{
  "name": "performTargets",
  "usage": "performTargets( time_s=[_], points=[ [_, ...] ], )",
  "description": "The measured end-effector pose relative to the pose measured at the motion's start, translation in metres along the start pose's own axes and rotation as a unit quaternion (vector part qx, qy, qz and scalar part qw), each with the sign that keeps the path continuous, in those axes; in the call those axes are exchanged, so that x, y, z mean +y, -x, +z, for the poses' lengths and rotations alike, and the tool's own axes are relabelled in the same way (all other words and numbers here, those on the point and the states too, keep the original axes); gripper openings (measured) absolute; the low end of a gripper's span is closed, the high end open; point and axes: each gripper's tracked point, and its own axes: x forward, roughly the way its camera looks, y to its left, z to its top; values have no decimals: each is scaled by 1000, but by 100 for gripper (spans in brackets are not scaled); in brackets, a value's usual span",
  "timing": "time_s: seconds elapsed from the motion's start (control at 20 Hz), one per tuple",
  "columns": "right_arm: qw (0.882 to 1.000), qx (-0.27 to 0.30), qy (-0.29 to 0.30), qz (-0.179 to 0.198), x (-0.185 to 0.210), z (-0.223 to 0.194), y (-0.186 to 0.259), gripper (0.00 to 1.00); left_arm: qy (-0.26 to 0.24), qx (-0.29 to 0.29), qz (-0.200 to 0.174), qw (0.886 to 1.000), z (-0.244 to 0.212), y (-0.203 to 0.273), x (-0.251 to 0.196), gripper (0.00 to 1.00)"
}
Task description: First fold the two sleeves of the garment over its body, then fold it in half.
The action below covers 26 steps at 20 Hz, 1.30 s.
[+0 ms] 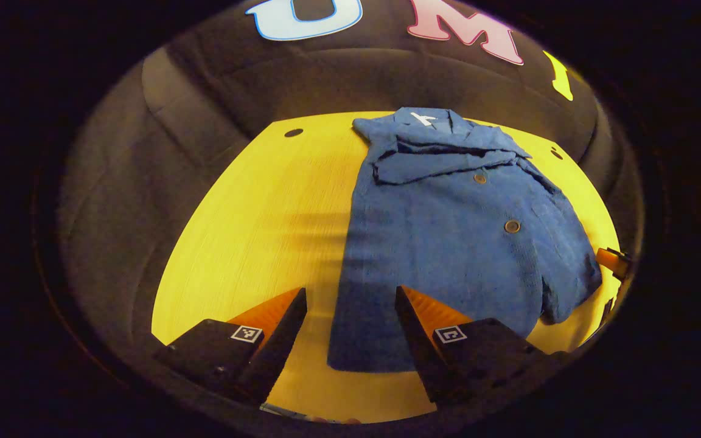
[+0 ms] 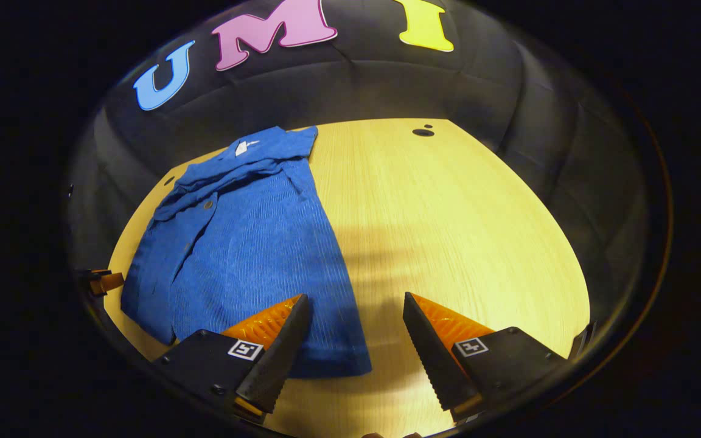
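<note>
Left gripper view: blue short-sleeved button-front shirt of ribbed knit cloth point(image 1: 448, 243) lies flat on the pale wood-grain counter point(image 1: 253, 213), collar toward the far wall, hem nearest the camera. One sleeve already lies across the chest below the collar; the other sleeve point(image 1: 569, 274) is spread out to the side, close to the counter edge. Left claw point(image 1: 350, 304) released, fingers wide apart, hovering above the hem's corner, gripping nothing. Right gripper view: same shirt point(image 2: 247, 255) sits on the left half of the counter point(image 2: 448, 231), its hem corner under the right claw point(image 2: 355, 310), which is likewise released and empty, one finger over cloth, the other over bare wood. The other claw's tip point(image 2: 104, 281) shows at the far counter edge beside the spread sleeve. Judgement: first sleeve fold looks done, second not yet. Cloth reads soft, light and limp, with a textured rib that should give decent friction; it will drape and drag rather than hold shape, so a single pinch will bunch it. Best hold: sleeve cuff edge, pinched through one layer only, lifted low and carried over the buttons; for the halving, both hem corners together.
</note>
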Motion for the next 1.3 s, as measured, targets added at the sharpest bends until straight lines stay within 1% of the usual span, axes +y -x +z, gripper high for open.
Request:
performTargets(
  time_s=[0.2,0.3,0.35,0.4,0.45,0.5,0.6,0.65,0.7,0.75,0.8,0.85,0.95,1.0,1.05,1.1,1.15,1.2,1.25,1.3],
  points=[
    [1000,24,7,-11,7,-14,-2,99,22,36,-25,999,-27,-6,-11,86],
    [999,44,15,-17,8,-22,-3,99,25,54,-29,998,-41,-8,-17,86],
    [999,34,21,-21,6,-20,-3,100,27,41,-27,998,-38,-7,-16,86],
    [998,46,26,-22,6,-26,0,99,32,54,-28,998,-43,-7,-16,88],
    [999,38,24,-23,6,-23,1,99,45,54,-31,997,-43,-5,-18,85],
    [999,42,18,-24,6,-25,-1,100,50,61,-30,996,-44,-4,-18,84],
    [999,41,14,-25,7,-24,-2,99,41,58,-34,997,-44,-7,-19,83],
    [999,42,14,-28,6,-25,0,92,37,56,-36,997,-43,-5,-21,82],
    [999,42,12,-31,6,-23,-1,92,37,56,-37,997,-42,-5,-22,78],
    [998,47,9,-33,6,-24,-1,92,36,57,-39,997,-41,-8,-26,70],
    [998,48,4,-34,6,-22,0,99,29,56,-40,997,-41,-7,-29,68],
    [998,55,-1,-33,8,-25,0,82,30,55,-44,997,-41,-9,-35,61],
    [998,59,1,-27,14,-24,0,49,39,55,-46,997,-37,-8,-44,37],
    [998,68,-7,-13,21,-26,-1,53,43,53,-43,997,-38,-7,-48,24],
    [998,63,-16,-13,22,-23,2,33,41,55,-39,997,-39,-9,-49,7],
    [998,59,-26,0,26,-21,-1,13,38,51,-46,997,-37,-5,-52,7],
    [998,60,-28,23,33,-21,-3,7,35,51,-65,996,-36,-7,-60,1],
    [997,62,-29,42,40,-22,-2,0,39,56,-100,993,-37,-4,-72,0],
    [996,62,-30,52,39,-21,-2,2,44,57,-107,992,-36,-4,-74,0],
    [996,66,-32,55,38,-20,-3,1,54,53,-109,991,-34,-6,-72,0]
  ],
)
